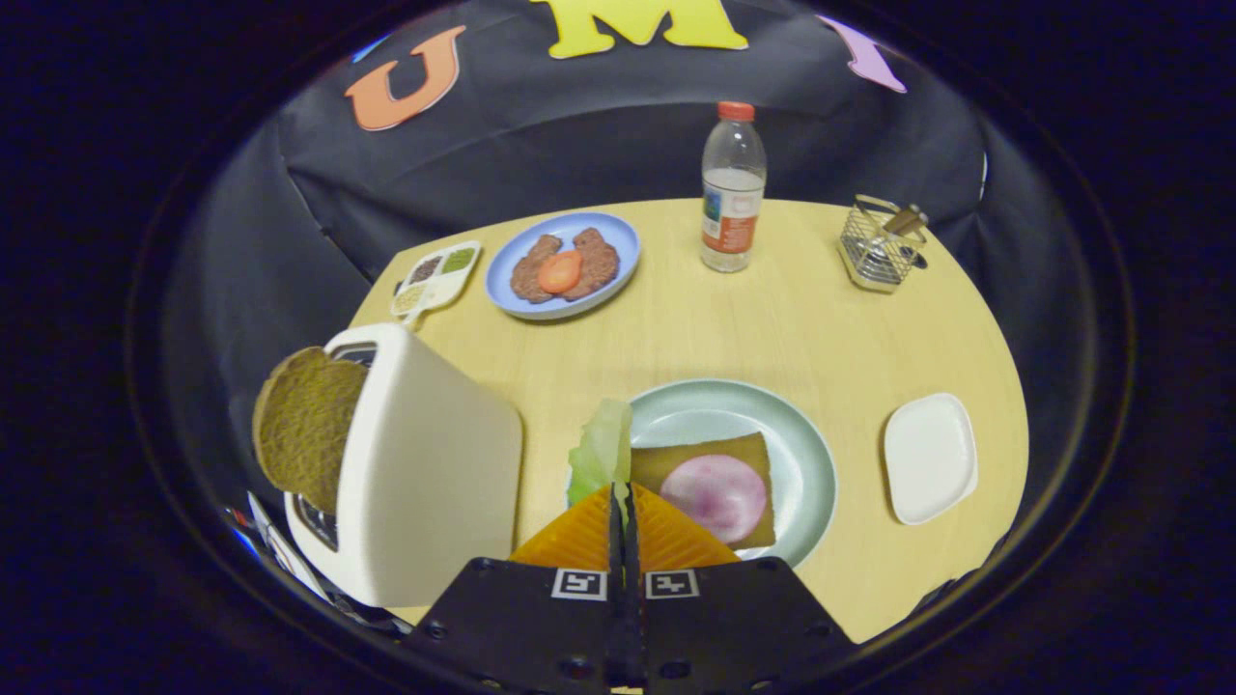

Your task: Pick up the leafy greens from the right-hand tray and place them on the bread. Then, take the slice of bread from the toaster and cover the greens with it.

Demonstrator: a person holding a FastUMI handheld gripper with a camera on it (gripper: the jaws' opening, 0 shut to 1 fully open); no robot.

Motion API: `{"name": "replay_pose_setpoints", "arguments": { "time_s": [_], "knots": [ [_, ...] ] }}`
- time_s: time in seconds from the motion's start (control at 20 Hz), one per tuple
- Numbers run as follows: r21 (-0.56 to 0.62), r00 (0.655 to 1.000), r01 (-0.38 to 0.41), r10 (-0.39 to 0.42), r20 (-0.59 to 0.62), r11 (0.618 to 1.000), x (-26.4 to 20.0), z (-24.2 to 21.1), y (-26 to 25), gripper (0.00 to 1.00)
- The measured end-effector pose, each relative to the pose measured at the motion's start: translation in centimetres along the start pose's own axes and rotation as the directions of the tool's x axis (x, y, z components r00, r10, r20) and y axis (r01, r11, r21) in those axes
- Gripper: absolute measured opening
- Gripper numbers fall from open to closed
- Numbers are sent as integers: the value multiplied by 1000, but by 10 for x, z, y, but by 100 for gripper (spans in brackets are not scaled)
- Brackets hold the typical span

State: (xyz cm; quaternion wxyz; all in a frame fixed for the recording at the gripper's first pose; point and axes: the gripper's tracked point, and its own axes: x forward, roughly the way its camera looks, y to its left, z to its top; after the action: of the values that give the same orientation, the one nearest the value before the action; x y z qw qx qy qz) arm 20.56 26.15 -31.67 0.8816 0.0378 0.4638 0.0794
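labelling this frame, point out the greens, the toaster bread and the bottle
greens [601, 454], gripper view, on the leaf just above the tips of the shut tool [623, 494]
toaster bread [304, 425], gripper view, middle of the slice's face
bottle [732, 217], gripper view, on its label

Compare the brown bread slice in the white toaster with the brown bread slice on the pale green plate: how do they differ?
The brown bread slice in the white toaster stands on edge, poking out of the toaster; the brown bread slice on the pale green plate lies flat. The toaster slice is bare; the plate slice carries a round pink ham slice. The plate slice sits just ahead of the gripper, which is shut on a leafy green. Both are brown.
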Motion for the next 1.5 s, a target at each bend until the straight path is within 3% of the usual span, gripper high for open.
{"name": "replay_pose_setpoints", "arguments": {
  "time_s": [0.5,0.7,0.8,0.95,1.0,1.05,1.25,1.5],
  "knots": [
    [35,998,50,-49,-37,998,24,6,-38,0],
    [29,999,40,-40,-5,999,20,13,-39,9],
    [38,1000,15,-16,21,999,7,18,-35,20],
    [47,999,14,-16,46,999,-13,16,-35,47],
    [49,998,9,-12,59,999,-20,16,-33,50],
    [48,997,12,-16,70,999,-26,16,-33,63],
    [17,992,35,-37,123,999,-56,17,-29,98],
    [-11,975,90,-86,206,996,-94,26,-7,96]
  ]
}}
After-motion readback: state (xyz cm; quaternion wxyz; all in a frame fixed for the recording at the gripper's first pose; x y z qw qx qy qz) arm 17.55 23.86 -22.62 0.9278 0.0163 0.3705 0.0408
